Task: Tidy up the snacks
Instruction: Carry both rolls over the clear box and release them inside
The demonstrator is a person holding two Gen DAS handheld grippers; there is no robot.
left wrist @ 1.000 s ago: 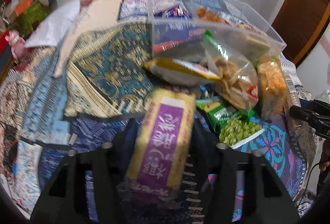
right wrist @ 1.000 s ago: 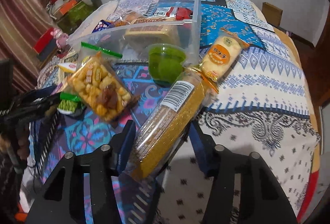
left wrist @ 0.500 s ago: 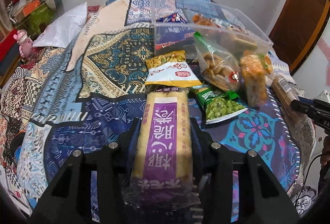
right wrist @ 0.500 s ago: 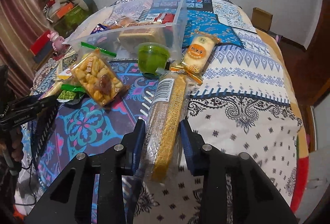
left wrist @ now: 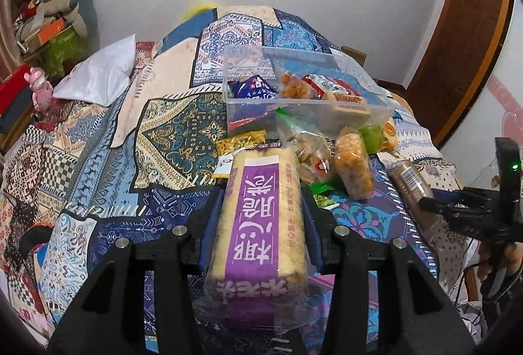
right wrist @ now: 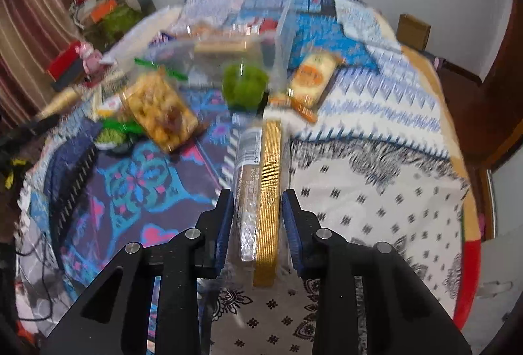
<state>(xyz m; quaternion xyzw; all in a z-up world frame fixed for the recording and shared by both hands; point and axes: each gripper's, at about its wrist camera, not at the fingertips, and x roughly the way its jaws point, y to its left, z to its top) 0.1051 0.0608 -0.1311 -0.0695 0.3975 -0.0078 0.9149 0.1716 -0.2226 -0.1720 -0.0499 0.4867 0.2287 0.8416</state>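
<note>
My left gripper [left wrist: 261, 198] is shut on a long purple-labelled snack pack [left wrist: 261, 217] and holds it above the bed. My right gripper [right wrist: 257, 201] is shut on a long clear pack with a gold tray [right wrist: 261, 188], lifted off the cover; this pack also shows in the left wrist view [left wrist: 412, 188]. A clear plastic bin [left wrist: 294, 106] with several snacks in it stands beyond both. In front of it lie a bag of fried snacks [right wrist: 160, 109], a green pea pack [right wrist: 112, 134], a green jelly cup [right wrist: 245, 82] and an orange-labelled cracker pack [right wrist: 313, 77].
The bed is covered with patterned cloths [left wrist: 108, 159]. A white pillow [left wrist: 98, 77] lies at the left. A pink toy [left wrist: 41, 87] and piled things [left wrist: 49, 25] stand beside the bed. A brown door [left wrist: 457, 60] is at the right. The right wrist view is blurred.
Both grippers have pulled back and risen with their packs. The right gripper's pack has turned from slanting to pointing straight ahead, and the bin looks farther away.
</note>
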